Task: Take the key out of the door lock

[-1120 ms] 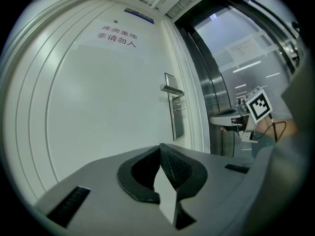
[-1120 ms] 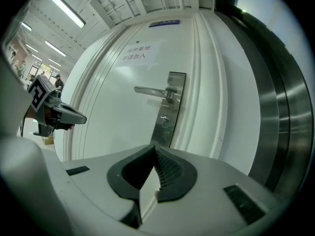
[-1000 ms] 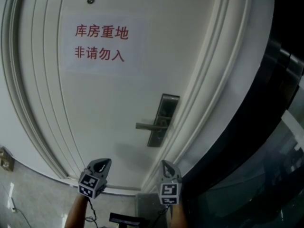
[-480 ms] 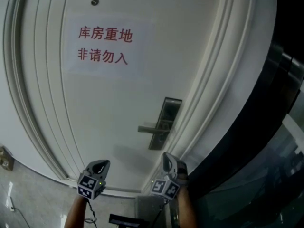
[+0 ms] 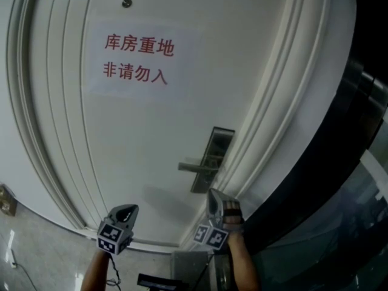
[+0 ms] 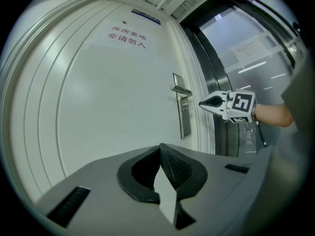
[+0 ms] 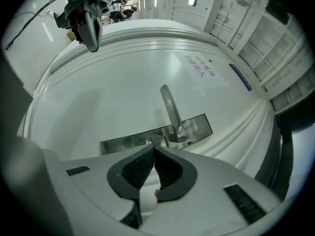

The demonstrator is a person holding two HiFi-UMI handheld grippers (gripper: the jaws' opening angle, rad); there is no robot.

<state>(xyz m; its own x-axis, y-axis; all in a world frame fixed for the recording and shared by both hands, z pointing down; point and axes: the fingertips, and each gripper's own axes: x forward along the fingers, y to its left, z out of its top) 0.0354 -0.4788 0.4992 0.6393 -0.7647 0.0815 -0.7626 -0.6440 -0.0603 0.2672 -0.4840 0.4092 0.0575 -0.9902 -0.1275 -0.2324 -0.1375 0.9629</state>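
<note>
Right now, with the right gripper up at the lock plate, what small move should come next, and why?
Probably open the jaws of the right gripper and ease forward. Its jaws are together and empty, tips aimed at the lock plate, where what looks like the key sticks out beside the handle. The left gripper hangs low, shut, away from the lock.

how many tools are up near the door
2. The left tool is low before the door, left of the lock plate; the right tool is just below the lock plate. None look hidden.
</note>
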